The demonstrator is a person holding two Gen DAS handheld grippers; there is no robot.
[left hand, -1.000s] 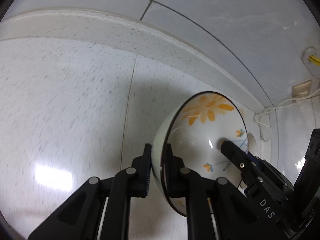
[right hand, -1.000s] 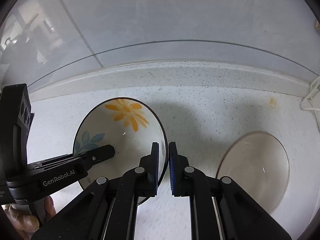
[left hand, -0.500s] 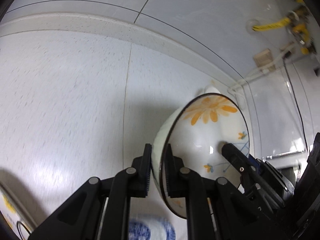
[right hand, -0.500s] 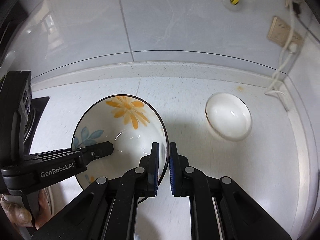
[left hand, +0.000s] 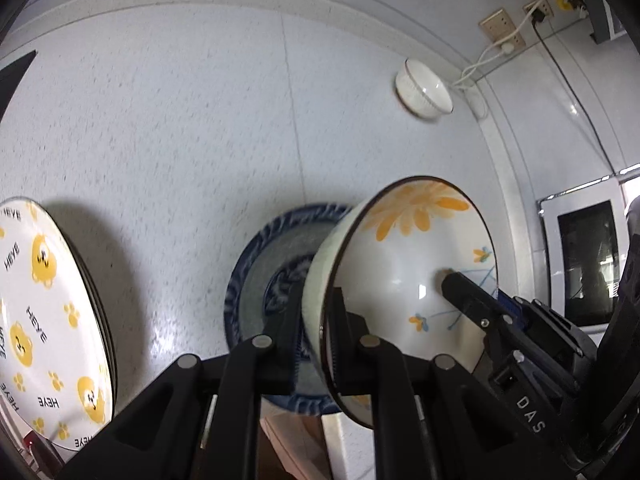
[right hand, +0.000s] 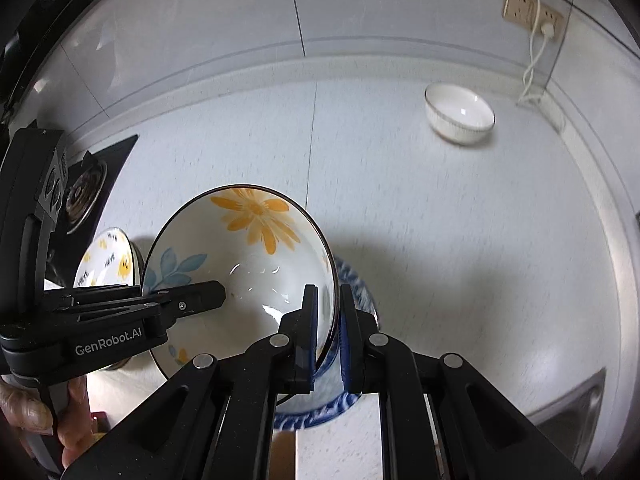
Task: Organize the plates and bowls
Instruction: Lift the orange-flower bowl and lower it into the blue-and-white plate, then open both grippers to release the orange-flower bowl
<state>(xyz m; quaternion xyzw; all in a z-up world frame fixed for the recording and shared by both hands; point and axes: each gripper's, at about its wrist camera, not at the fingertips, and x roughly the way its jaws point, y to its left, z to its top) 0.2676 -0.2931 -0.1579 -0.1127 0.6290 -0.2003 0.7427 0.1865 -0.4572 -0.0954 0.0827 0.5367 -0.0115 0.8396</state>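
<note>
Grip stays on opposite rim edges: left gripper (left hand: 316,334) and right gripper (right hand: 326,334) both pinch the glazed white ceramic bowl with orange flower (right hand: 256,256), rigid, slippery, breakable, above the blue-patterned plate (left hand: 256,280) at 6 o'clock.

Flowered bowl (right hand: 256,256) held tilted above blue-patterned plate (left hand: 256,280).

a home kitchen: a speckled white worktop (right hand: 440,220) against tiled walls, a gas burner (right hand: 82,196) at its end, wall sockets (right hand: 532,10), crockery such as a white bowl (right hand: 459,113).
</note>
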